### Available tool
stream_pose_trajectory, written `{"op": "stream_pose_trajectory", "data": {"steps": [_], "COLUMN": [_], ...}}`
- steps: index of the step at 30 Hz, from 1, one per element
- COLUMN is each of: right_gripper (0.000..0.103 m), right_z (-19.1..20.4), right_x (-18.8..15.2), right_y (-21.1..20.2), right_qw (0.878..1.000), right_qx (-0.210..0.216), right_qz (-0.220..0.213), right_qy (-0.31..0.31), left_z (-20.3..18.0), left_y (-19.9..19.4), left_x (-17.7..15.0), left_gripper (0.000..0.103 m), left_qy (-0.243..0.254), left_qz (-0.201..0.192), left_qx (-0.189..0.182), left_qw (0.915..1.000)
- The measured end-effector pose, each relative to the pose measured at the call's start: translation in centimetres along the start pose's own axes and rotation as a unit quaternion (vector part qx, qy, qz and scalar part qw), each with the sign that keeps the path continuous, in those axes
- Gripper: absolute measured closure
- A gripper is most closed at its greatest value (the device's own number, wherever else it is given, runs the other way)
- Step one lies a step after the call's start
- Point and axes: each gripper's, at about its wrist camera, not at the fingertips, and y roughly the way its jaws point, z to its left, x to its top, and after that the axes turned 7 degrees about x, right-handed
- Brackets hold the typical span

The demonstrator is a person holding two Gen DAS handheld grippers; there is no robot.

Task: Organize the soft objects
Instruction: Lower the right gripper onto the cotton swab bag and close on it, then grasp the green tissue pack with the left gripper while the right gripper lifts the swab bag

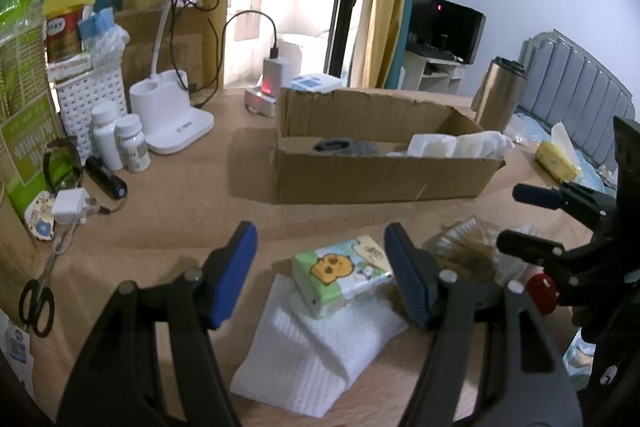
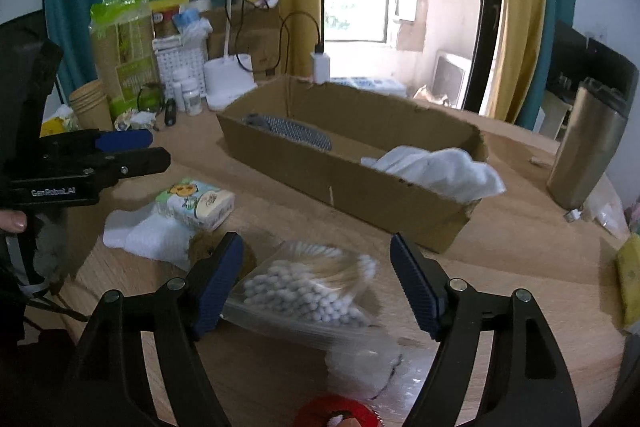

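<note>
Left gripper (image 1: 320,275): jaws wide apart, empty, poised above the tissue pack (image 1: 341,275), which lies on a folded white cloth (image 1: 312,351) on the near table. Right gripper (image 2: 316,283): jaws wide apart, empty, straddling a clear bag of cotton swabs (image 2: 308,291) without visible contact. Beyond both, cardboard box (image 2: 340,183) at centre, already containing a grey item (image 2: 292,131) at its far-left end and white cloth (image 2: 436,167) at its right end. Step in hand, by judgement: approach for pickup. Next move: lower, centre on the object, close gently to avoid crushing, lift, carry to the box.
</note>
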Motion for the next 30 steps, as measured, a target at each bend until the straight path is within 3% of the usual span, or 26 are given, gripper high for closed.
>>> {"op": "stream_pose_trajectory", "data": {"steps": [14, 16, 20, 23, 30], "right_gripper": [0.024, 0.028, 0.038, 0.043, 0.043], "right_z": [-0.3, -0.2, 0.3, 0.4, 0.1], "right_x": [-1.2, -1.4, -1.5, -1.5, -0.8], "right_y": [3.4, 3.6, 3.8, 3.7, 1.8], "right_qw": [0.997, 0.997, 0.997, 0.998, 1.000], "right_qx": [0.021, 0.024, 0.014, 0.014, 0.003], "right_qz": [0.065, 0.070, 0.071, 0.067, 0.031], "right_qy": [0.025, 0.026, 0.007, -0.002, -0.004], "left_z": [-0.3, -0.6, -1.4, -2.0, -2.8], "left_y": [0.9, 1.0, 1.5, 2.0, 3.5], "left_x": [-0.8, -0.8, -0.9, -1.0, -1.1], "left_gripper": [0.035, 0.035, 0.032, 0.025, 0.025], "left_qy": [0.000, 0.000, 0.007, 0.011, 0.011], "left_qz": [0.017, 0.020, 0.030, 0.039, 0.063], "left_qx": [-0.021, -0.024, -0.028, -0.032, -0.027], "left_qw": [0.9996, 0.9995, 0.9991, 0.9986, 0.9976]}}
